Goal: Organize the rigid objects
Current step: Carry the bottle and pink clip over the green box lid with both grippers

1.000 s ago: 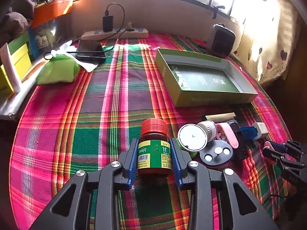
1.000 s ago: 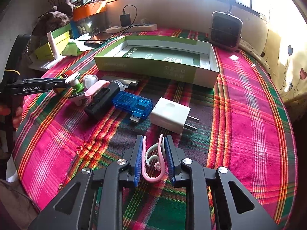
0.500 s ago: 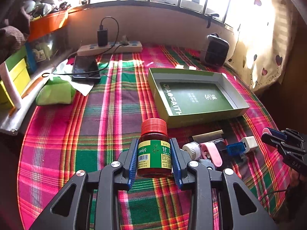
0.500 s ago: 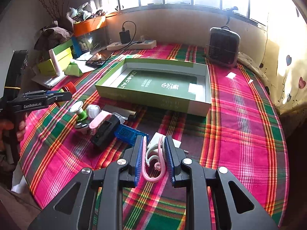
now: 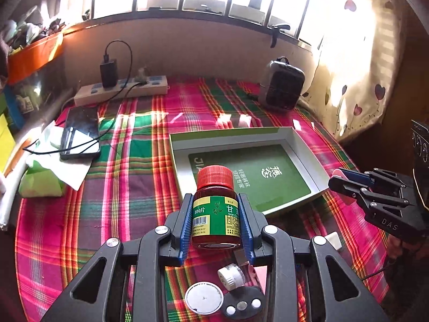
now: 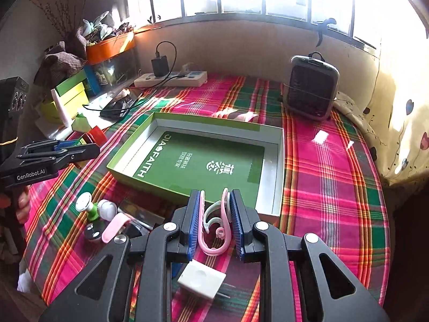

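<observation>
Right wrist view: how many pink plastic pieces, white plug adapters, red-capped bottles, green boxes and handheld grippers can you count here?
Pink plastic pieces: 2, one clamped in the right gripper, one lying on the cloth
White plug adapters: 1
Red-capped bottles: 1, in the left gripper
Green boxes: 1
Grippers: 2
Total: 7

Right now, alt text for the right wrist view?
The right gripper is shut on a pink ear hook, held above a plaid tablecloth just short of an open green box. A white charger plug lies below it; at left, the left gripper holds a red-capped bottle.
</observation>
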The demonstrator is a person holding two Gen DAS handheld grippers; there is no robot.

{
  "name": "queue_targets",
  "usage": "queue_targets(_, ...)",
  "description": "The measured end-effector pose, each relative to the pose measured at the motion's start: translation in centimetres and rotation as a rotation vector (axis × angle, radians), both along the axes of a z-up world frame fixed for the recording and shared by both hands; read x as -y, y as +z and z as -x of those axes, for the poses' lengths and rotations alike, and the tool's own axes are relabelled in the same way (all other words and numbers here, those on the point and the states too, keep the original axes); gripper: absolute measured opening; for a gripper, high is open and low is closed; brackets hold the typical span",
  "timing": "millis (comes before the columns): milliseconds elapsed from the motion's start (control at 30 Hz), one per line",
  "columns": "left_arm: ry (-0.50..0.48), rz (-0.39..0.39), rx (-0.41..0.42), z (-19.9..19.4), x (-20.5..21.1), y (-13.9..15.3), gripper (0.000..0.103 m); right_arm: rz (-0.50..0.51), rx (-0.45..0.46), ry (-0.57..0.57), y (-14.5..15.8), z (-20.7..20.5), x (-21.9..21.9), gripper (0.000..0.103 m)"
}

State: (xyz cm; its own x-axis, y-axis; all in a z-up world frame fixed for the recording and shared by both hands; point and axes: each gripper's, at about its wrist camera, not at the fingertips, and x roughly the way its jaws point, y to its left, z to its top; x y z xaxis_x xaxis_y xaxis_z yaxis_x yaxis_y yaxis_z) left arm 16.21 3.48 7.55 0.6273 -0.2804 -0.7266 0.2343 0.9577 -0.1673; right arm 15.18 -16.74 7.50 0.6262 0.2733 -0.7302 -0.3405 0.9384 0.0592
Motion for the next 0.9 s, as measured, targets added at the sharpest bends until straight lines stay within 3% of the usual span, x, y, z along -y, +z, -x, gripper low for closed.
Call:
queue_targets(467, -0.031, -0.042, -0.088, -6.7, 3.0, -2.9, 0.031, 0.018, -0.072, -0.02, -2.2, -8.0, -0.7, 0.024)
queue_targets(900, -0.024, -0.067, -0.144, -9.4, 3.6, -5.2, 0.031, 0.058, -0.11, -0.012, -4.6, -11.9, -2.0, 0.024)
